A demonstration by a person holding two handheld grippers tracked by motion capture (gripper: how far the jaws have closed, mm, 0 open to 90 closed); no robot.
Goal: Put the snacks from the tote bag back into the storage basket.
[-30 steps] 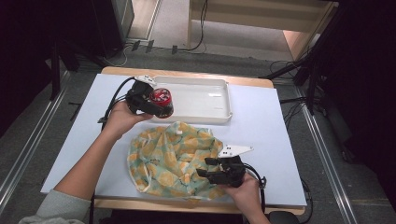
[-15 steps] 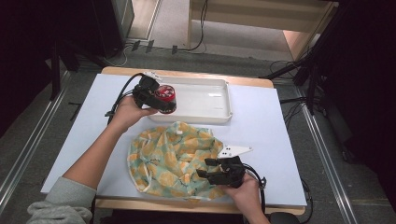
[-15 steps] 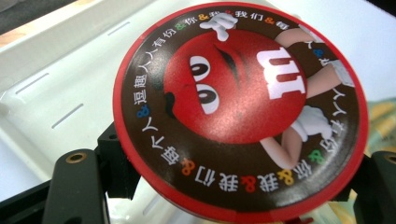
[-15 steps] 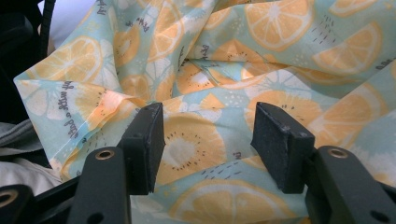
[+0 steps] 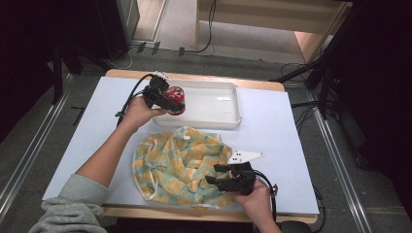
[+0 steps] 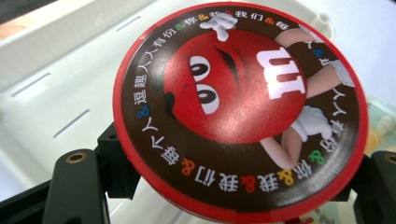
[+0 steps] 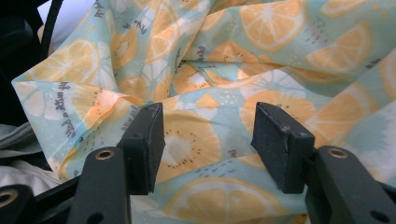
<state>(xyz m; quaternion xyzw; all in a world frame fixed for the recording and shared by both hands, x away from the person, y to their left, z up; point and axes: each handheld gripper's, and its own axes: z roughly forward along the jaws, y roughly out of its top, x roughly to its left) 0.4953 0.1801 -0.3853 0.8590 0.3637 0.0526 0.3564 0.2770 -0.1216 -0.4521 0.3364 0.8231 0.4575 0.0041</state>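
Red-rimmed M&M's tin (image 6: 240,109) with Chinese lettering, clamped in left hand-held gripper (image 5: 163,97); right hand-held gripper (image 7: 208,147) open over lemon-print cloth (image 7: 261,56).

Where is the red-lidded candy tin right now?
In the high view the candy tin sits at upper left, clamped in the left tongs over the near-left corner of the white tray, just beyond the citrus-print cloth.

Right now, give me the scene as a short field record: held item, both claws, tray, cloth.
held item: round red-lidded candy tin, clamped by its sides
left claw: shut on the tin, at the near left corner of the tray
right claw: open, jaws apart just above the cloth, nothing between them
tray: white tray at the far side of the table, nothing lying inside it
cloth: lemon-print cloth, crumpled, on the table in front of the tray
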